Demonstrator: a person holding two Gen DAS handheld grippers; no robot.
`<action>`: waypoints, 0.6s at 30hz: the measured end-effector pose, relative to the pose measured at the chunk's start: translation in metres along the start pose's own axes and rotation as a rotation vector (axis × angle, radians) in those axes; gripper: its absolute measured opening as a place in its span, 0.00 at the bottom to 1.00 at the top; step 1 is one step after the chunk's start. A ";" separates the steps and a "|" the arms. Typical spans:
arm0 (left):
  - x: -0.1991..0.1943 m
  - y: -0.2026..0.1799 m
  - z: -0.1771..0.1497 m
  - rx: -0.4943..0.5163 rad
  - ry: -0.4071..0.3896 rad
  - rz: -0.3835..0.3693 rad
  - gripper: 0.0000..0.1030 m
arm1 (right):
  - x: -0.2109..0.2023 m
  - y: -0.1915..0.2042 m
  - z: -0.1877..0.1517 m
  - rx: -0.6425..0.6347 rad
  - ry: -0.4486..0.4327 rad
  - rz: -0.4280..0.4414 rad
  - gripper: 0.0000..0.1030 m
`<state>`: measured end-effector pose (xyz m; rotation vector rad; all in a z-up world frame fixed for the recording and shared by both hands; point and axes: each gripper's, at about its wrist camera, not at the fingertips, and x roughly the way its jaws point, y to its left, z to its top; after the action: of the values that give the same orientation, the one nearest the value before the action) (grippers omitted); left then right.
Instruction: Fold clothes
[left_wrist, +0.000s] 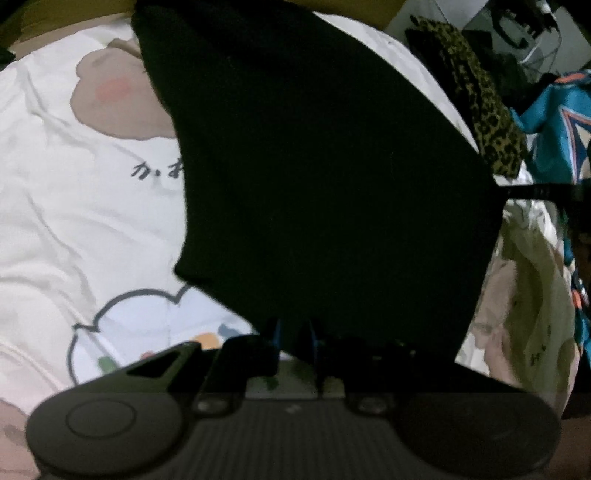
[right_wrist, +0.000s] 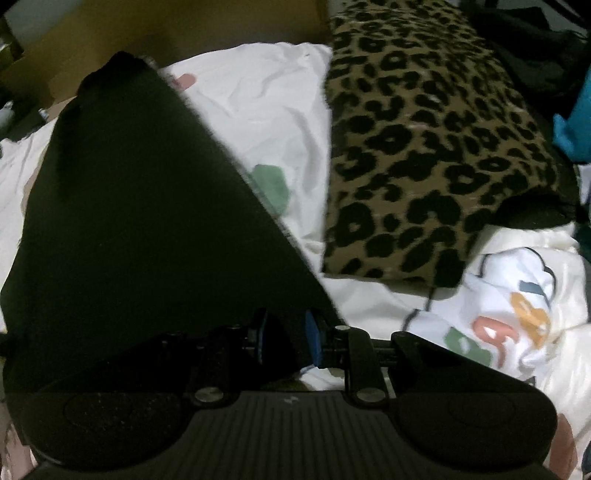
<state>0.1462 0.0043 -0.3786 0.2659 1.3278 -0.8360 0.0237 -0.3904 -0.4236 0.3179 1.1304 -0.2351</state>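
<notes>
Hanging between both grippers, the black garment (left_wrist: 325, 177) is clamped at one edge by the left gripper (left_wrist: 294, 338) fingers and at another by the right gripper (right_wrist: 286, 341) fingers, above the white cartoon-print bedding (left_wrist: 74, 229) beside a leopard-print cloth (right_wrist: 424, 147).

Left wrist view: white printed bedsheet (left_wrist: 74, 206) bears dark handwritten-style Japanese characters (left_wrist: 153, 171), reading roughly "か" and a second kana cut off by the black garment (left_wrist: 325, 177); second one not legible.

Right wrist view: same sheet (right_wrist: 258, 110) carries large coloured block letters (right_wrist: 506, 332) in pink, orange and green inside a cloud outline; creased and blurred, no word can be made out.

No brands, labels or numbers readable elsewhere.
</notes>
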 end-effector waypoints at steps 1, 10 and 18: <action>-0.003 0.002 0.000 0.002 0.001 0.009 0.16 | -0.001 -0.003 0.001 0.018 -0.001 0.004 0.27; -0.038 0.015 0.006 -0.064 -0.043 0.093 0.17 | -0.019 -0.025 0.001 0.074 -0.028 -0.065 0.28; -0.092 0.036 0.036 -0.156 -0.108 0.168 0.18 | -0.062 -0.052 0.006 0.095 -0.089 0.020 0.28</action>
<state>0.1958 0.0422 -0.2945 0.2033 1.2433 -0.5945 -0.0139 -0.4395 -0.3717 0.3987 1.0298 -0.2834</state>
